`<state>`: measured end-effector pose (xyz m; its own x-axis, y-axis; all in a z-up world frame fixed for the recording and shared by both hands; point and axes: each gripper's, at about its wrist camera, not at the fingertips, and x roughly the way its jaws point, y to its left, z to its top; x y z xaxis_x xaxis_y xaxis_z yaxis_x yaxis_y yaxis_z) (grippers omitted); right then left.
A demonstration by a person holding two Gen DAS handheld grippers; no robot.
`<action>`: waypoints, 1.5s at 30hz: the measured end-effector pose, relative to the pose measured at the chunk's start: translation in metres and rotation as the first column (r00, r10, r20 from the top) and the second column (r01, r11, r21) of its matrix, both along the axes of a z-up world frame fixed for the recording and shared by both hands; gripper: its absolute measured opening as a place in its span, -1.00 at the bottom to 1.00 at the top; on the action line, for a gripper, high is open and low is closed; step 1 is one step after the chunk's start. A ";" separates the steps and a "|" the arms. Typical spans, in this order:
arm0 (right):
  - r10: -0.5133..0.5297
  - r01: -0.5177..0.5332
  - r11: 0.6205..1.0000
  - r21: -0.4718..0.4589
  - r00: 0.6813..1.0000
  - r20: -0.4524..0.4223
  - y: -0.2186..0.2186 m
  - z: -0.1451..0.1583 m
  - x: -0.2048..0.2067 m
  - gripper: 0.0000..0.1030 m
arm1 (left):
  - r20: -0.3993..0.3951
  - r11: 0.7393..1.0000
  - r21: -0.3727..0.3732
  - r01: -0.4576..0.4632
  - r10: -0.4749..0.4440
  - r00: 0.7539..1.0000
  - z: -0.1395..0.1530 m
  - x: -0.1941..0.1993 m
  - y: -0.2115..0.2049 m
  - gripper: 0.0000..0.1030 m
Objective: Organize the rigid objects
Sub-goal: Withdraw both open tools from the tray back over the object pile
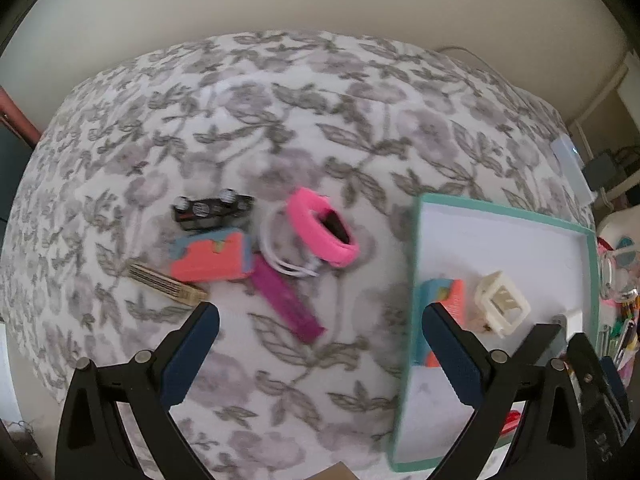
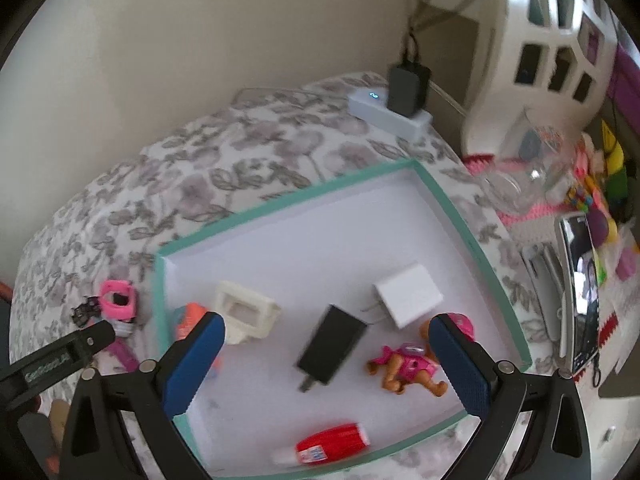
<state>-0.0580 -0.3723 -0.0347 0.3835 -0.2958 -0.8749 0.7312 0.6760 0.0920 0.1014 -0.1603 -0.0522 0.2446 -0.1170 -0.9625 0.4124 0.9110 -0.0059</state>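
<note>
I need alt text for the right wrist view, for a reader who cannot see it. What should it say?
An open right gripper hangs over a teal-rimmed tray on a floral cloth. In the tray lie a black charger, a white charger, a cream plastic frame, a toy dog in pink and a red tube.

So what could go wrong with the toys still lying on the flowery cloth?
The white cable is tucked under the pink band, so grabbing one may drag the other along. The orange-and-blue toy lies over the wooden stick and against the purple bar, so open jaws might nudge them. The tray already holds several things, so a drop could land on one.
</note>
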 end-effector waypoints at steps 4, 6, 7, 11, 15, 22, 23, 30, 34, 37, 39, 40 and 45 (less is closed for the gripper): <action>0.044 -0.044 0.999 0.018 0.998 0.044 0.018 0.011 0.014 1.00 | 0.012 0.998 0.010 -0.057 0.057 0.998 0.006 0.020 0.028 0.97; 0.069 -0.070 0.997 0.019 0.996 0.056 0.028 0.015 0.023 1.00 | 0.033 0.995 0.025 -0.094 0.093 0.995 0.010 0.030 0.047 0.97; 0.081 -0.082 0.996 0.019 0.995 0.057 0.033 0.016 0.027 1.00 | 0.051 0.993 0.039 -0.112 0.110 0.993 0.012 0.036 0.059 0.97; 0.113 -0.115 0.993 0.030 0.992 0.056 0.048 0.017 0.043 1.00 | 0.101 0.981 0.082 -0.177 0.169 0.980 0.016 0.055 0.095 0.97; 0.155 -0.157 0.987 0.033 0.987 0.053 0.064 0.018 0.062 1.00 | 0.104 0.958 0.080 -0.275 0.267 0.958 0.017 0.076 0.138 0.97; 0.240 -0.243 0.969 0.049 0.969 0.054 0.091 0.014 0.099 1.00 | 0.064 0.936 0.061 -0.346 0.343 0.937 0.006 0.092 0.167 0.97; 0.252 -0.255 0.966 0.052 0.966 0.052 0.095 0.012 0.105 1.00 | 0.055 0.937 0.062 -0.343 0.340 0.939 0.002 0.093 0.167 0.97; 0.305 -0.308 0.946 0.101 0.952 0.038 0.109 -0.006 0.136 1.00 | -0.027 0.948 0.073 -0.311 0.313 0.949 -0.026 0.095 0.154 0.97; 0.321 -0.324 0.934 0.147 0.946 0.045 0.113 -0.021 0.151 1.00 | -0.061 0.942 0.090 -0.323 0.329 0.942 -0.041 0.098 0.150 0.97; 0.330 -0.331 0.930 0.158 0.943 0.035 0.116 -0.032 0.159 1.00 | -0.073 0.928 0.122 -0.351 0.361 0.930 -0.053 0.101 0.152 0.97; 0.340 -0.340 0.927 0.157 0.940 0.030 0.118 -0.037 0.162 0.99 | -0.086 0.917 0.133 -0.376 0.389 0.917 -0.060 0.103 0.156 0.97; 0.346 -0.346 0.926 0.154 0.938 0.027 0.119 -0.039 0.165 0.99 | -0.093 0.911 0.136 -0.388 0.402 0.911 -0.063 0.104 0.158 0.97; 0.358 -0.358 0.917 0.177 0.933 0.033 0.120 -0.050 0.173 0.99 | -0.139 0.881 0.116 -0.459 0.472 0.871 -0.071 0.107 0.170 0.97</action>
<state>0.1153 -0.2522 -0.0847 0.4346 0.0211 -0.9004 0.4435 0.8651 0.2343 0.2082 0.0097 -0.1237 0.0965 0.0481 -0.9942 -0.0603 0.9973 0.0424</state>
